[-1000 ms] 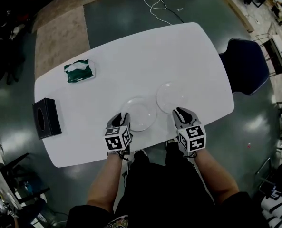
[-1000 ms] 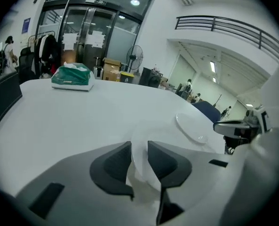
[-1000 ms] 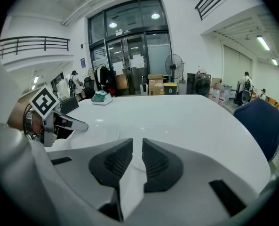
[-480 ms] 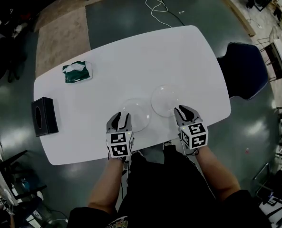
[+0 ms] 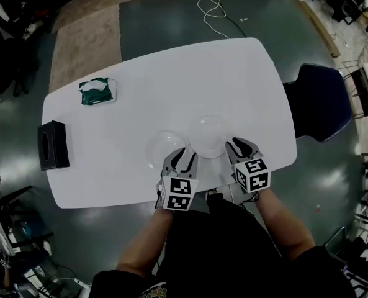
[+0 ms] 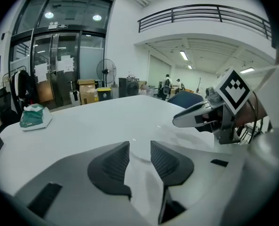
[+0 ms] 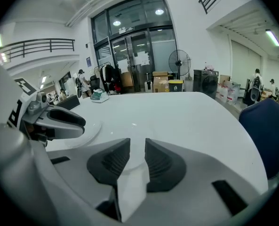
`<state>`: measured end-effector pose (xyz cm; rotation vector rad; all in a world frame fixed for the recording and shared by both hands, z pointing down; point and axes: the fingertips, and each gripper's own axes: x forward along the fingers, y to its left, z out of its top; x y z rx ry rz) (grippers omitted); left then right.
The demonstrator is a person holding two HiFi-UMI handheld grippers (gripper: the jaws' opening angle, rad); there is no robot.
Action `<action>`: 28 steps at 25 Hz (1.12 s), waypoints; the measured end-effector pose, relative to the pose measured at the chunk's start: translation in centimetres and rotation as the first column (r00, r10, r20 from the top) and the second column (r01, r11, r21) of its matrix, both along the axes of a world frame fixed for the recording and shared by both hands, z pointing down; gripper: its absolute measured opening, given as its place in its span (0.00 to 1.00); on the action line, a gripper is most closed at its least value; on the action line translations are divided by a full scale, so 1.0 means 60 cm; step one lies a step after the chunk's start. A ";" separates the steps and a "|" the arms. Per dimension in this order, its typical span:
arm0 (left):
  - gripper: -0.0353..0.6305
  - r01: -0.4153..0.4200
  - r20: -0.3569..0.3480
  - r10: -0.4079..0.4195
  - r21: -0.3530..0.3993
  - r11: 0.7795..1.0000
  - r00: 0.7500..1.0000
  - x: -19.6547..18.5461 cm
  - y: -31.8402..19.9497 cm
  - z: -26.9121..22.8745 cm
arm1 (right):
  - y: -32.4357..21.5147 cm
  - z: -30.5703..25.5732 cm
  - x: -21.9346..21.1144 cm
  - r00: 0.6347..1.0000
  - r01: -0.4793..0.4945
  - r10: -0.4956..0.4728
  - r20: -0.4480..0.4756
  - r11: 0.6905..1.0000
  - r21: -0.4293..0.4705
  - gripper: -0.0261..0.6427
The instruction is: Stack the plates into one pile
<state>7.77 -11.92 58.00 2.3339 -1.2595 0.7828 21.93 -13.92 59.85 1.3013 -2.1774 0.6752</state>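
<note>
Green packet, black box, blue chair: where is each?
green packet (image 5: 97,92): head view, middle of its top.
black box (image 5: 53,145): head view, its top face.
blue chair (image 5: 320,101): head view, its seat.

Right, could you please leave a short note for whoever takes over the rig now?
Left gripper: jaws open at a plate rim, not gripping.
Right gripper: jaws opening at the right plate's rim, not gripping.
Left plate lies beside it on the table, rims meeting or just overlapping.
Done: plates side by side. Left: stack one on the other.
</note>
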 end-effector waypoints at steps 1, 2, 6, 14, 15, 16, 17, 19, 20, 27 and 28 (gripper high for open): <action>0.29 -0.012 -0.001 0.012 -0.005 1.000 1.000 0.017 0.003 0.004 | -0.002 0.003 0.005 1.000 0.009 -0.009 0.001 1.000 -0.005 0.21; 0.28 -0.022 -0.002 0.022 -0.013 1.000 1.000 0.032 0.005 0.009 | -0.005 0.006 0.009 1.000 0.017 -0.017 0.003 1.000 -0.009 0.21; 0.28 -0.021 0.004 0.021 -0.046 0.999 1.000 0.070 0.008 0.032 | -0.018 0.018 0.024 0.999 0.041 -0.041 0.019 0.999 -0.024 0.21; 0.27 0.056 0.072 -0.050 -0.094 0.994 0.996 0.078 0.013 0.078 | -0.033 0.040 0.030 0.995 0.078 -0.074 0.066 0.996 -0.053 0.22; 0.27 0.062 0.080 -0.055 -0.091 0.994 0.995 0.078 0.013 0.079 | -0.033 0.042 0.030 0.995 0.079 -0.075 0.073 0.995 -0.056 0.22; 0.27 0.066 0.087 -0.058 -0.090 0.994 0.995 0.078 0.013 0.080 | -0.034 0.044 0.030 0.994 0.079 -0.074 0.080 0.995 -0.060 0.23; 0.27 0.071 0.090 -0.062 -0.091 0.993 0.994 0.078 0.013 0.080 | -0.035 0.045 0.031 0.994 0.078 -0.072 0.086 0.995 -0.064 0.23; 0.27 0.079 0.091 -0.070 -0.099 0.992 0.993 0.077 0.014 0.083 | -0.036 0.048 0.031 0.992 0.074 -0.066 0.103 0.995 -0.074 0.24; 0.27 0.081 0.092 -0.072 -0.103 0.991 0.993 0.076 0.014 0.085 | -0.037 0.050 0.030 0.992 0.071 -0.061 0.114 0.994 -0.080 0.24; 0.27 0.095 0.099 -0.084 -0.113 0.989 0.992 0.074 0.018 0.096 | -0.042 0.050 0.021 0.980 0.062 -0.038 0.198 0.991 -0.117 0.26; 0.27 0.096 0.100 -0.085 -0.113 0.989 0.991 0.075 0.019 0.097 | -0.042 0.050 0.019 0.977 0.064 -0.037 0.209 0.990 -0.123 0.26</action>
